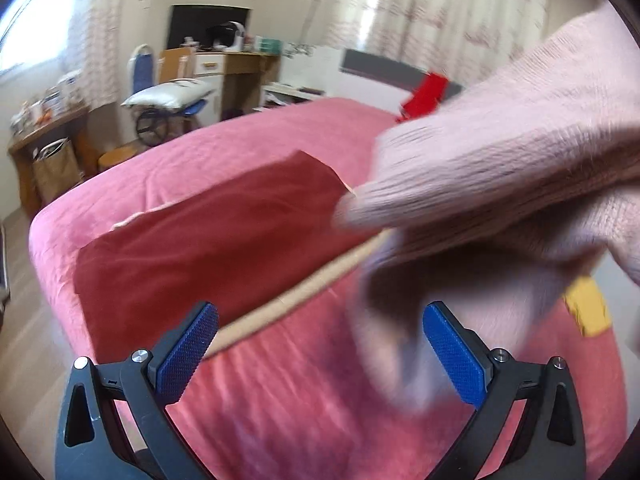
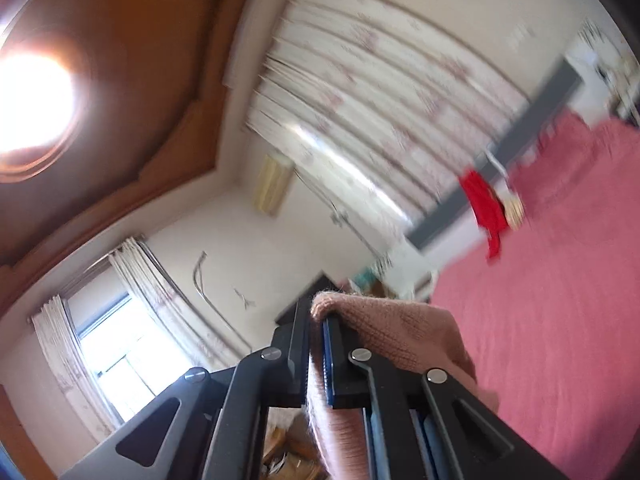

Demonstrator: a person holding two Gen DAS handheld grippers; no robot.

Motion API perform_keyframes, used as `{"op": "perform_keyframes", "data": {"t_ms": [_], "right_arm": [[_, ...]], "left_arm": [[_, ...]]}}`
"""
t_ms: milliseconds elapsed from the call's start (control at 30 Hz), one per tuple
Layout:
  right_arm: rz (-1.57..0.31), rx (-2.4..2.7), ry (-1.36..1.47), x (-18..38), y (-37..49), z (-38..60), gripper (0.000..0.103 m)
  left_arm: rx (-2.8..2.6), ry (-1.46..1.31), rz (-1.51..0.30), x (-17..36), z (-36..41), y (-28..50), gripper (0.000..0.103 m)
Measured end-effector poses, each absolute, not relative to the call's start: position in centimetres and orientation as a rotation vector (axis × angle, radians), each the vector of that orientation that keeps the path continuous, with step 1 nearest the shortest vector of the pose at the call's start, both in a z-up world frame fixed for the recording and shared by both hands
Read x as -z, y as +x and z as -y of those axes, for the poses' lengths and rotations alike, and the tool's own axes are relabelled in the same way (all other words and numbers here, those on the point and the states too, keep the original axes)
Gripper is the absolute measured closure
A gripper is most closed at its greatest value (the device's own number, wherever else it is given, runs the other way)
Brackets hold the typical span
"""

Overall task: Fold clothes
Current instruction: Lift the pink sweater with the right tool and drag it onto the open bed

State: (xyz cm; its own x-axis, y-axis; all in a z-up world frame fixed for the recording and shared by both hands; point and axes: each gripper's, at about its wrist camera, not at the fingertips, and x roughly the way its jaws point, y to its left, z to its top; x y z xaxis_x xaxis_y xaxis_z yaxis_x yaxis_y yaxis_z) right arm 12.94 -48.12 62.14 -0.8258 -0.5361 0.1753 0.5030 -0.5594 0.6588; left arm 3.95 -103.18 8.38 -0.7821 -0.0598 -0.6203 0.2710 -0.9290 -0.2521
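pink sweater (image 1: 500, 152) hangs lengthwise (blurred) | right gripper (image 2: 316, 320) clamps its edge | left gripper (image 1: 320, 352) spread, empty

the left gripper (image 1: 320, 328) has two black plastic arms with triangular cut-outs, silver round screw heads at the pivots, and bright blue pads (image 1: 188, 350) with a fine knurled, diamond-like texture. the right gripper (image 2: 316, 320) is built the same: black linked arms, silver screws, triangular holes, and thin blue pads seen edge-on.
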Motion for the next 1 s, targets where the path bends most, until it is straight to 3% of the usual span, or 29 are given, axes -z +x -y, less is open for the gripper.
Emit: {"op": "perform_keyframes", "data": {"t_ms": [133,167,300,367,467,633,733,867,933,1000], "right_arm": [[0.626,2.450,-0.117,-64.6,20.3,53.7,0.099],[0.544,2.441,-0.126,-64.5,22.0,55.1,0.099],[0.293,2.340,-0.015,-60.9,27.9,61.1,0.099],[0.194,2.285,0.080,-56.3,30.2,63.0,0.099],[0.200,2.224,0.260,-47.4,31.4,63.8,0.099],[0.464,2.152,0.734,-29.8,31.3,62.5,0.099],[0.642,2.059,0.982,-21.1,31.5,61.1,0.099],[0.709,1.992,1.180,-15.6,32.8,58.7,0.095],[0.671,1.981,1.282,-13.7,33.2,57.4,0.080],[0.574,2.047,1.382,-13.0,33.7,56.2,0.077]], "left_arm": [[2.765,0.890,-0.522,-8.5,107.6,5.1,0.000],[2.773,0.886,-0.525,-8.6,110.0,1.7,0.000],[2.793,0.919,-0.558,-7.7,113.2,-2.9,0.000],[2.794,0.947,-0.579,-7.3,113.3,-3.0,0.000],[2.780,1.013,-0.600,-5.8,108.7,0.6,0.000],[2.730,1.097,-0.668,-4.3,102.4,2.4,0.000],[2.708,1.126,-0.675,-4.9,97.1,9.1,0.000],[2.688,1.173,-0.647,-5.0,93.2,12.1,0.000],[2.683,1.199,-0.637,-5.1,90.8,13.3,0.000],[2.683,1.225,-0.614,-5.1,89.0,14.0,0.000]]}}
